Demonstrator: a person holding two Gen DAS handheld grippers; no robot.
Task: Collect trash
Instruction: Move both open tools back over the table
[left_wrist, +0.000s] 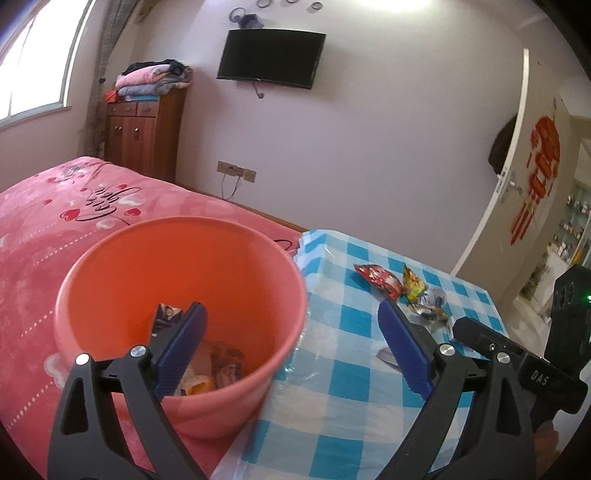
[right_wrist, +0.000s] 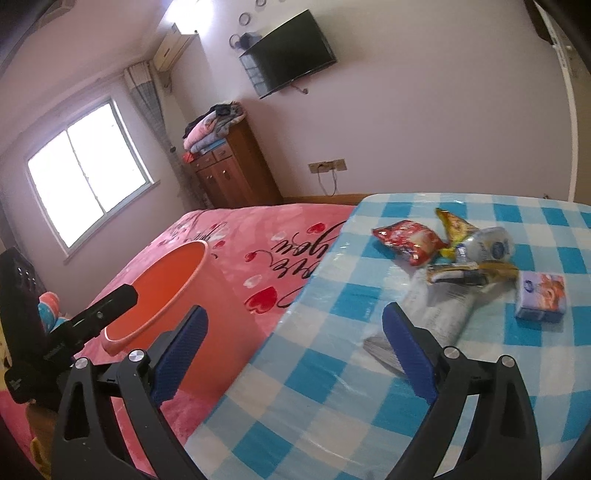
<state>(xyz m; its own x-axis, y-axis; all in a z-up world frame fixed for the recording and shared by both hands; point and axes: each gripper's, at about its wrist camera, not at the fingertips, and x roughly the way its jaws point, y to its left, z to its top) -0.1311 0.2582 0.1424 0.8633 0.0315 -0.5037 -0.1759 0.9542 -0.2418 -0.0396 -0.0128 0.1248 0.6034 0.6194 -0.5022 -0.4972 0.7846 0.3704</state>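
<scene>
An orange bucket (left_wrist: 177, 295) stands on the pink bedspread and holds several wrappers (left_wrist: 210, 365). My left gripper (left_wrist: 291, 306) hangs open over the bucket's right rim, nothing between its blue pads. On the blue-checked table (right_wrist: 332, 387) lies a heap of trash: a red snack packet (right_wrist: 406, 240), a yellow wrapper (right_wrist: 454, 221), a crumpled white-blue packet (right_wrist: 487, 243), a dark wrapper (right_wrist: 458, 275), a tissue pack (right_wrist: 541, 297) and a printed clear bag (right_wrist: 436, 314). My right gripper (right_wrist: 294, 310) is open over the table's left edge, short of the heap, its right pad next to the clear bag.
The bed (left_wrist: 55, 221) adjoins the table's left side. A wooden cabinet (left_wrist: 144, 133) with folded blankets stands at the far wall under a wall TV (left_wrist: 271, 59). An open door (left_wrist: 532, 177) is at the right.
</scene>
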